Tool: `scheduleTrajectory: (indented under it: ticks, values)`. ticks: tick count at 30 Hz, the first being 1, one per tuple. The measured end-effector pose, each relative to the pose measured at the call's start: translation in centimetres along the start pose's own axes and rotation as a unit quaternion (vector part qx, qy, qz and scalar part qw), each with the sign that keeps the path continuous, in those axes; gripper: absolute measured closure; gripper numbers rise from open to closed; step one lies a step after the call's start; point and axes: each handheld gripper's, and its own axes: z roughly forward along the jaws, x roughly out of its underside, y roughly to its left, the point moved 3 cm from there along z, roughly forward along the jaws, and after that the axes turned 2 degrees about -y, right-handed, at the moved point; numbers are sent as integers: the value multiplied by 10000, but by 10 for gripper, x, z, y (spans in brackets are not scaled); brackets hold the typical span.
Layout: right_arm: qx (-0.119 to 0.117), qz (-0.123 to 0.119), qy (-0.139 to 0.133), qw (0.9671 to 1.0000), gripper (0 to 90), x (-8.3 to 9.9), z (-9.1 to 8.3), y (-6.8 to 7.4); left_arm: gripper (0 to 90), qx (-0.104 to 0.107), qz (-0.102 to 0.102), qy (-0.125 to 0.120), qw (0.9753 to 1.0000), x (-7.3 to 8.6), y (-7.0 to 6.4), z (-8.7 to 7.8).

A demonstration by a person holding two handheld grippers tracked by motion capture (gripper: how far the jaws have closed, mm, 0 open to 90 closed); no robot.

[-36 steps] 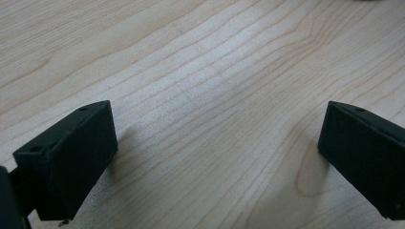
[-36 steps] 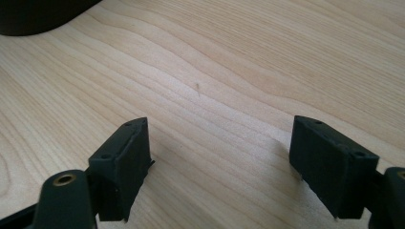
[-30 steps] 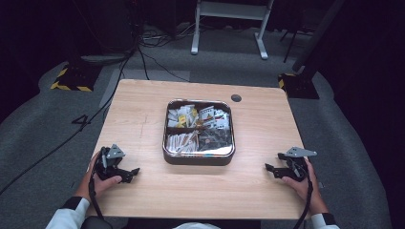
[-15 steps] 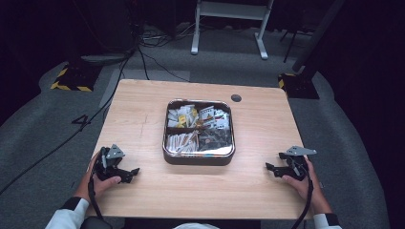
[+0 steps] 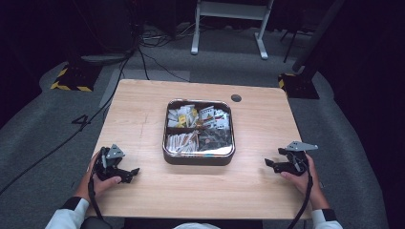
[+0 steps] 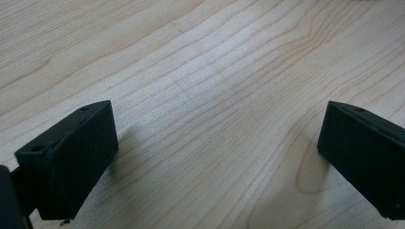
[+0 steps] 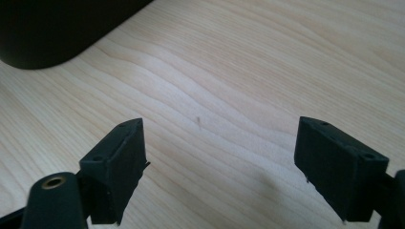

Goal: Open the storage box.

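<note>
floor: grey carpet (image 5: 43, 129), black cables (image 5: 157, 64) | furniture: pale wood worktop (image 5: 138, 114), white stand (image 5: 229, 19) behind | surroundings: dark

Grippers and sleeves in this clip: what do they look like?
Both the left gripper and the right gripper are black, each topped by a grey three-cornered plate and trailing a black cable toward the person. In the gripper views the jaws are blocky matt black pads with small screw holes. The person wears white sleeves with dark cuffs.

The tray (image 7: 57, 28) is cut off by the right gripper view's top-left corner, its packets (image 5: 191, 117) too small to identify
</note>
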Motion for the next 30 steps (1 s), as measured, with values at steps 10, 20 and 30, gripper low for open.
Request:
scheduleTrajectory:
  ticks: [10,20,30]
  values:
    - [-116,-154,-153,9997,204,-19,-2,5,2,1,2,2,10000,0,0,0]
    - [-156,-352,-230,9990,218,-37,-2,11,2,2,0,1,10000,0,0,0]
    - [-249,-493,-317,9980,226,-58,0,17,2,2,6,5,10000,0,0,0]
